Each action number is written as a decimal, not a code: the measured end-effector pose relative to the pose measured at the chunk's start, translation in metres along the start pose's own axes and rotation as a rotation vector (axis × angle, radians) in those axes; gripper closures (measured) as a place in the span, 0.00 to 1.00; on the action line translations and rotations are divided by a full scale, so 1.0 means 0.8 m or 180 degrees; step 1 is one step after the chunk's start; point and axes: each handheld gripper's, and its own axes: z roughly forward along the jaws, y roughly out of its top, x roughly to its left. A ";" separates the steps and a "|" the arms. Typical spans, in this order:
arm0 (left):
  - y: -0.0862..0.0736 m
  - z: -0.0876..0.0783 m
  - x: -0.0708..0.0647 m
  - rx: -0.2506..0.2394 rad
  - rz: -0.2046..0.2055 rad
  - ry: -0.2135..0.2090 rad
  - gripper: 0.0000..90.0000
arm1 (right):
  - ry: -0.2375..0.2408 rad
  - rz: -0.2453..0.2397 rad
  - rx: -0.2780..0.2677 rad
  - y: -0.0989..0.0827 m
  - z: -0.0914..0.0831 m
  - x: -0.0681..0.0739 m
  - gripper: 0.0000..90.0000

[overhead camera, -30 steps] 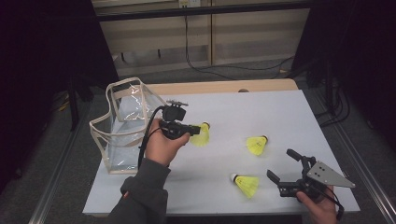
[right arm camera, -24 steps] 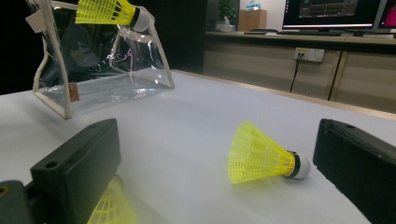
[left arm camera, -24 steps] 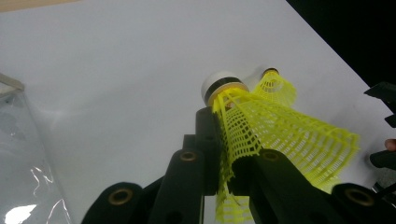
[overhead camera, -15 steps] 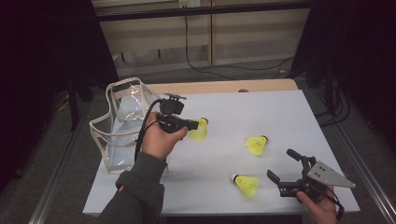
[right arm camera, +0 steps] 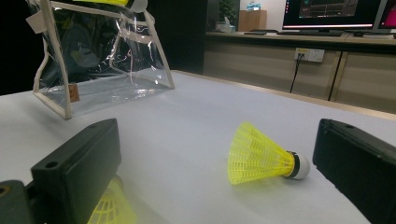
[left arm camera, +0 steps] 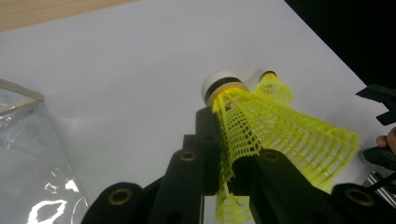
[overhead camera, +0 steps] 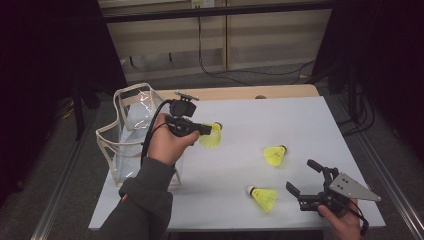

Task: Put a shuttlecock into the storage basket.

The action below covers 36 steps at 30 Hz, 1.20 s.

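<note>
The white tabletop (overhead camera: 300, 120) carries everything, with a strip of bare wood showing along its far edge. At its left edge stands a clear plastic bag (overhead camera: 127, 135) with cream trim, upright with its mouth facing up; through the see-through walls nothing can be made out inside it.

Just right of the bag, the left claw (overhead camera: 202, 131) is held above the tabletop in the person's left hand (overhead camera: 167, 145), pointing right. Its jaws are clamped on the mesh skirt of a yellow shuttlecock (overhead camera: 211, 136), whose white cork sticks out past the jaw tips in the left gripper view. The shuttlecock is clear of the surface, near the bag but not over its mouth.

Two more yellow shuttlecocks lie on their sides to the right: a far shuttlecock (overhead camera: 275, 155) around mid-table, and a near shuttlecock (overhead camera: 263, 197) close to the near edge. Nothing lies between the held one and the bag.

At the near right corner the right claw (overhead camera: 301, 177) rests low in the right hand (overhead camera: 342, 225), jaws wide apart and holding nothing, with the near shuttlecock just to its left.
</note>
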 end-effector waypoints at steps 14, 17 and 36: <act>0.011 -0.014 0.014 0.0040 -0.0060 0.0010 0.95 | -0.0001 -0.0003 -0.0006 0.000 0.000 0.000 0.01; 0.014 -0.016 0.016 0.0060 -0.0058 0.0027 0.95 | -0.0003 -0.0004 -0.0006 0.000 0.000 0.000 0.01; 0.022 -0.028 0.026 0.0094 -0.0102 0.0071 0.95 | 0.0000 -0.0003 -0.0007 0.000 0.000 0.001 0.01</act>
